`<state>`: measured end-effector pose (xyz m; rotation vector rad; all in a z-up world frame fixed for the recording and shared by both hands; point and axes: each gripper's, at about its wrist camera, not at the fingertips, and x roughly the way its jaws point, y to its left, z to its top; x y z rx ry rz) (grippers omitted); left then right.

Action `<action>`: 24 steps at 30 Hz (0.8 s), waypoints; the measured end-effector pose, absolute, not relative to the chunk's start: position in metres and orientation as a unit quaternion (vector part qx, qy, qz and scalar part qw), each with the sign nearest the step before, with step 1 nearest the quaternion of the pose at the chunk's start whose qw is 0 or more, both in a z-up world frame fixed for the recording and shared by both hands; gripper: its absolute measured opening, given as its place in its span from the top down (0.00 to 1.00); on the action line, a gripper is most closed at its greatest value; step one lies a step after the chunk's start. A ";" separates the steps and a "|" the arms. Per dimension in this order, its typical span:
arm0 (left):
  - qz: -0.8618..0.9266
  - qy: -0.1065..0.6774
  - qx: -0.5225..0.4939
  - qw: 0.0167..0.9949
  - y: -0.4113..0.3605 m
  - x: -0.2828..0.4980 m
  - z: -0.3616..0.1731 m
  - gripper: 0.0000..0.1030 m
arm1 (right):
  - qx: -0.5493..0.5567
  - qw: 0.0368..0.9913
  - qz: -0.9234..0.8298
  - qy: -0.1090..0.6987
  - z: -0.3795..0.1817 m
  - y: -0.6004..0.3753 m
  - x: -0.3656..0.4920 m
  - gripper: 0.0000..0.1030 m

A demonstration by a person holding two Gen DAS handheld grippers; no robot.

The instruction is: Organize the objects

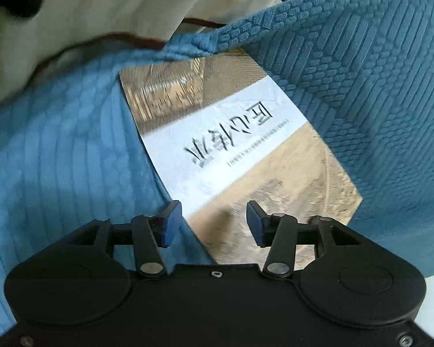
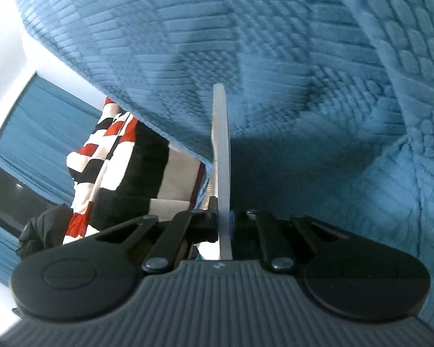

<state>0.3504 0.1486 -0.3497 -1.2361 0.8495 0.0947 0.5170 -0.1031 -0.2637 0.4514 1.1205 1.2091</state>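
Observation:
A thin book (image 1: 231, 144) with a brown photo cover and a white band of black characters lies among folds of a blue textured blanket (image 1: 361, 86). My left gripper (image 1: 214, 222) is open and empty just above the book's near end. In the right wrist view the book (image 2: 221, 150) shows edge-on as a thin grey slab. My right gripper (image 2: 224, 225) is shut on the book's near edge. The blue blanket (image 2: 275, 57) fills the view behind it.
A cream ribbed fabric (image 1: 72, 29) with a dark brown trim lies beyond the blanket. A red, white and black striped cloth (image 2: 115, 167) sits at the left, with a black bundle (image 2: 43, 228) below it and a blue curtain (image 2: 37, 121) by a window.

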 end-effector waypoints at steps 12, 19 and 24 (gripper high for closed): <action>-0.004 0.365 -0.689 0.626 0.126 0.311 -0.366 0.40 | 0.295 0.669 0.416 0.541 -0.260 -0.107 0.454 0.90; -0.021 0.355 -0.744 0.565 0.113 0.311 -0.390 0.45 | 0.379 0.645 0.349 0.564 -0.277 -0.126 0.425 0.90; -0.001 0.344 -0.757 0.556 0.118 0.312 -0.395 0.66 | 0.397 0.639 0.330 0.570 -0.285 -0.130 0.415 0.90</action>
